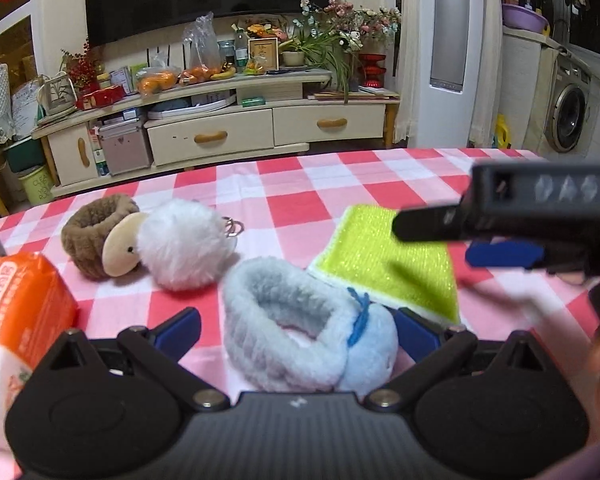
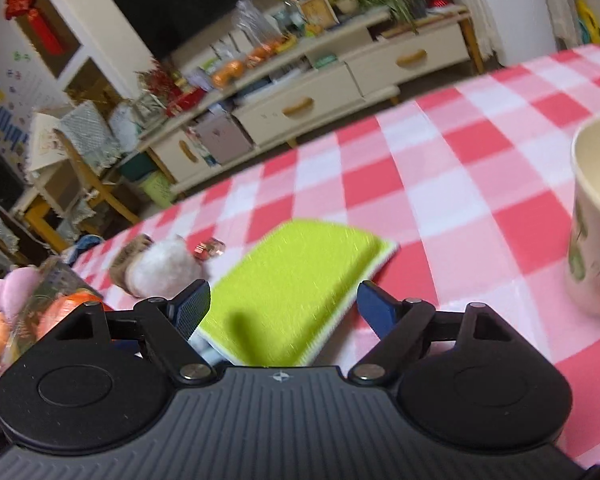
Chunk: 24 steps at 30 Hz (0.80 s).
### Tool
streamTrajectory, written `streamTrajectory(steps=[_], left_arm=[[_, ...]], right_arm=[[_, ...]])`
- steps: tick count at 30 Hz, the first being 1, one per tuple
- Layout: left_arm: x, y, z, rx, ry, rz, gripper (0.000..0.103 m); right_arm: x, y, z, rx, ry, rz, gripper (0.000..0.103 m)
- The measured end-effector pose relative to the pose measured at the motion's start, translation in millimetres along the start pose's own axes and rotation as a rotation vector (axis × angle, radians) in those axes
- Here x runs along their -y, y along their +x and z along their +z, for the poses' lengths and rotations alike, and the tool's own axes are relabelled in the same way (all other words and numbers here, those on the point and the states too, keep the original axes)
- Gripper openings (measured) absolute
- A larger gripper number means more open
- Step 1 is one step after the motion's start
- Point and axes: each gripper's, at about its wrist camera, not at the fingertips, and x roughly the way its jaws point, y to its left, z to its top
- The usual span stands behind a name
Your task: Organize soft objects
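While a red-and-white checked cloth (image 1: 300, 176) covers the table, the left gripper (image 1: 300, 330) hovers low with its jaws spread, a pale blue fluffy band (image 1: 292, 344) lying between its blue pads (image 1: 182, 328) (whether either pad touches the fluff cannot be told). At about one o'clock from the band, touching its far edge, lies a lime-green sponge (image 1: 384, 260). At ten o'clock sit a white pom-pom (image 1: 184, 244) and a brown band (image 1: 88, 236), with a cream plush piece between them. An orange tissue pack (image 1: 16, 308) stands at nine o'clock, near the table's edge.

From the right gripper (image 2: 282, 310), jaws released and wide, the sponge (image 2: 296, 280) lies flat on the cloth between the open fingers (image 2: 192, 308), not gripped. A paper cup (image 2: 596, 216) stands at three o'clock, well apart from the sponge. The pom-pom (image 2: 164, 268) shows, blurred, at ten o'clock.
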Motion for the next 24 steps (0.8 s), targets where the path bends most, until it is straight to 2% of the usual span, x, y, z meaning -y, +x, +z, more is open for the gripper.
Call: streamTrajectory(steps=[3,7,9,12,18,24], left_arm=[[-2,7,2,0.001,-0.009,-0.023,0.083],[-5,13,2,-0.002,-0.017,-0.051,0.069],[-6,14,3,0.007,-0.014,-0.069,0.061],[-5,13,4,0.016,-0.008,-0.086,0.054],[-14,18,11,0.017,-0.038,-0.107,0.053],[-21,27,12,0.018,-0.073,-0.143,0.053]], right_arm=[[4,10,-2,-0.005,0.024,-0.021,0.101],[12,15,-3,0.007,0.100,0.022,0.102],[11,15,-3,0.016,0.105,0.031,0.102],[9,15,-5,0.030,0.091,0.033,0.103],[22,14,-4,0.049,0.185,0.125,0.103],[38,10,-4,0.086,0.330,0.304,0.103]])
